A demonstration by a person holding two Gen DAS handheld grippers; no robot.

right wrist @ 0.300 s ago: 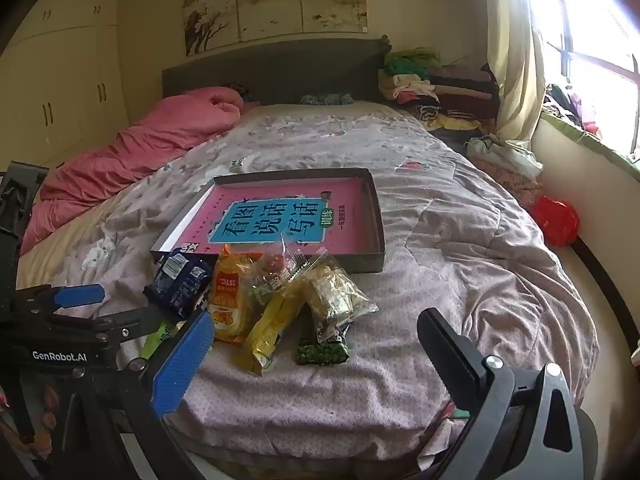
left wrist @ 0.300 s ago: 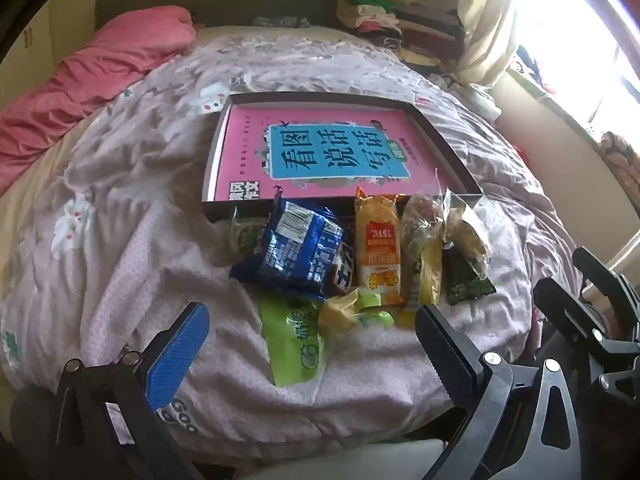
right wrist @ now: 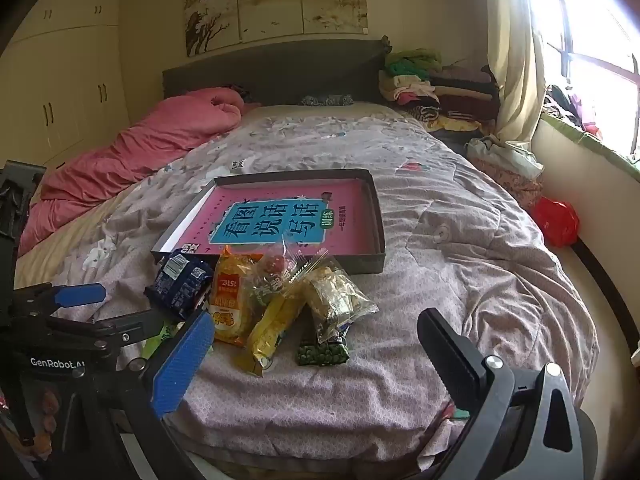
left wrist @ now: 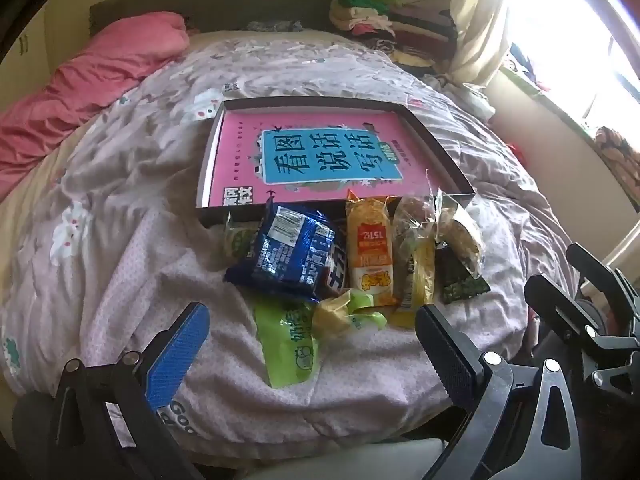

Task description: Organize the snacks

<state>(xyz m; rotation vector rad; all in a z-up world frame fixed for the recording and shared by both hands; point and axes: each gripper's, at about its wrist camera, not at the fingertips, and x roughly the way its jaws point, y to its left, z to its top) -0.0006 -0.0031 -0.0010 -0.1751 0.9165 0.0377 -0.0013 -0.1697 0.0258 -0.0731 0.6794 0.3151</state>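
My bedroom, away from the job

A pink blanket (right wrist: 132, 152) lies bunched along the bed's far side, folded clothes (right wrist: 432, 88) are stacked by the headboard (right wrist: 272, 72), and a red bag (right wrist: 558, 220) sits below the window (right wrist: 592, 60).

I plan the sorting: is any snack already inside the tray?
No. The tray holds only a pink book; all the snacks lie on the blanket before it.
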